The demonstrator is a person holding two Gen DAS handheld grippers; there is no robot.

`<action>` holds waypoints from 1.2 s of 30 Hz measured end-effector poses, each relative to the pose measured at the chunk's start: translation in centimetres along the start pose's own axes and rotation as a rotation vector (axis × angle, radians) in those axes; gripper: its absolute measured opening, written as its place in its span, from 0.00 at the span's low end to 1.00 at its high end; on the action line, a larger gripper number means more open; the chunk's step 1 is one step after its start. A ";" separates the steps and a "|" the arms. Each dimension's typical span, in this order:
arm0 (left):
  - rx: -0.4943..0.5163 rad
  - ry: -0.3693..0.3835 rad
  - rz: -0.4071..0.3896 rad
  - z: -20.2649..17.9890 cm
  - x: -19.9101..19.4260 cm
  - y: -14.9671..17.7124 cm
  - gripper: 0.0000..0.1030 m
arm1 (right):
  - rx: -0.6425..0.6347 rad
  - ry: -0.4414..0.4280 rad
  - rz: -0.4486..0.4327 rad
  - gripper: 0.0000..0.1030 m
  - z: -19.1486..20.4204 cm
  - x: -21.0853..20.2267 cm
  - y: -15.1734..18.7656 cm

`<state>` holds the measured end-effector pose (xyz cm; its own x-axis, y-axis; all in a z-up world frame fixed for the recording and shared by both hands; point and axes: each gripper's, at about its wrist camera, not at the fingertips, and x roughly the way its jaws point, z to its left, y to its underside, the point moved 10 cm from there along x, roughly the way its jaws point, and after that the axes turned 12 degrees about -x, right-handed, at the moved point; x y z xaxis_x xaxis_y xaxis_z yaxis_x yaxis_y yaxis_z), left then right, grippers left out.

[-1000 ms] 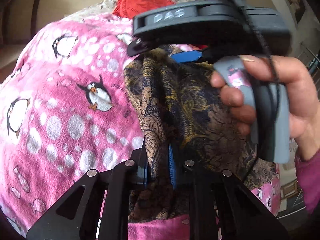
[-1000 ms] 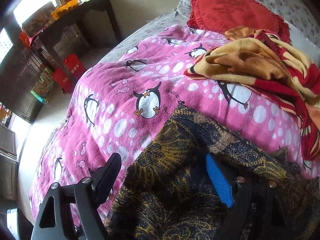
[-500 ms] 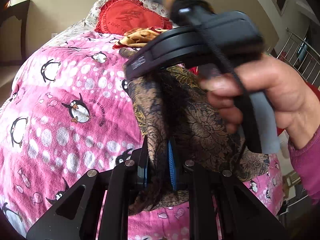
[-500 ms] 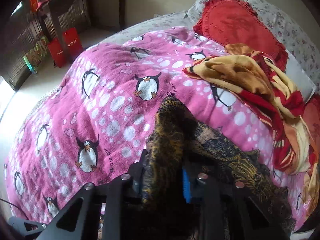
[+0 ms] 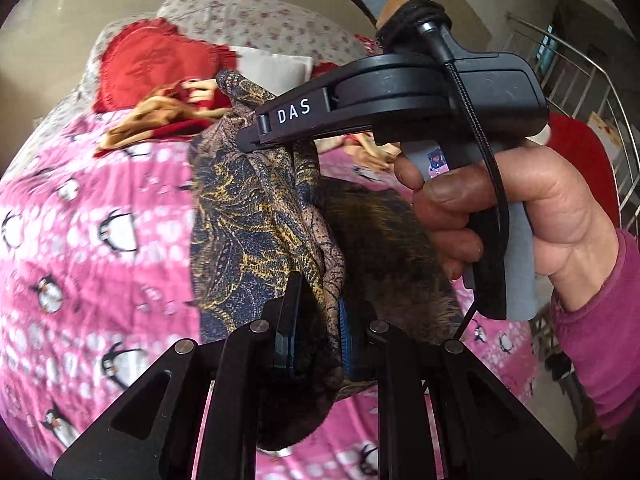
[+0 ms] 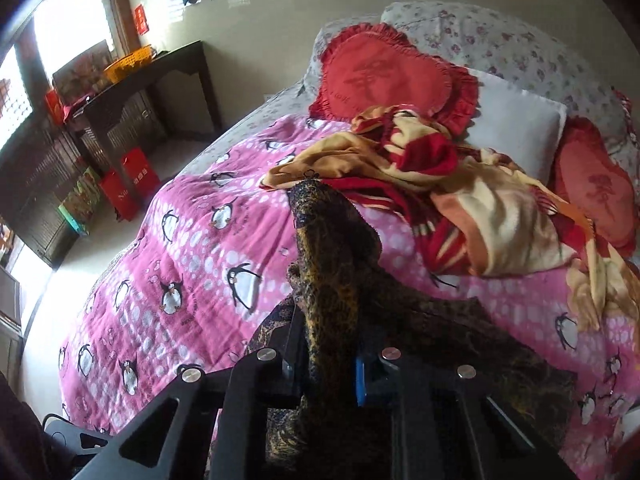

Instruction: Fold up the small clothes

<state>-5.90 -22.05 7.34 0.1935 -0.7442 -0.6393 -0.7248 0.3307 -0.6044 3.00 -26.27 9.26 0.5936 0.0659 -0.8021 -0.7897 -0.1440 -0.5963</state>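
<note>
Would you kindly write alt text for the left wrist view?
The left gripper is shut on a dark navy-and-gold patterned garment, lifted above a pink penguin-print blanket. The right gripper, held in a hand, pinches the garment's upper edge.

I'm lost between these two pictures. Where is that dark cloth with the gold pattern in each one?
Left wrist view: the dark gold-patterned cloth hangs in the centre, pinched below by the left gripper and above by the right gripper.
Right wrist view: it rises from the bottom centre, clamped in that gripper.
Shared landmark: the red heart-shaped pillow at the head of the bed.
</note>
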 end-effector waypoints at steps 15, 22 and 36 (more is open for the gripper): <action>0.169 0.069 0.155 -12.9 9.1 3.8 0.14 | 0.211 0.070 -0.011 0.14 -13.4 -5.3 11.2; 0.113 0.087 0.321 -14.2 11.1 6.6 0.15 | 0.320 0.111 0.038 0.16 -17.6 -2.5 15.3; 0.178 -0.236 0.181 -2.8 4.8 5.1 0.53 | 0.334 0.041 -0.044 0.43 -10.8 -8.6 21.3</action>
<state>-10.49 -25.55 2.50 0.2347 -0.5167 -0.8234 -0.6389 0.5564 -0.5313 -17.21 -40.56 3.80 0.6286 0.0245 -0.7774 -0.7663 0.1901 -0.6137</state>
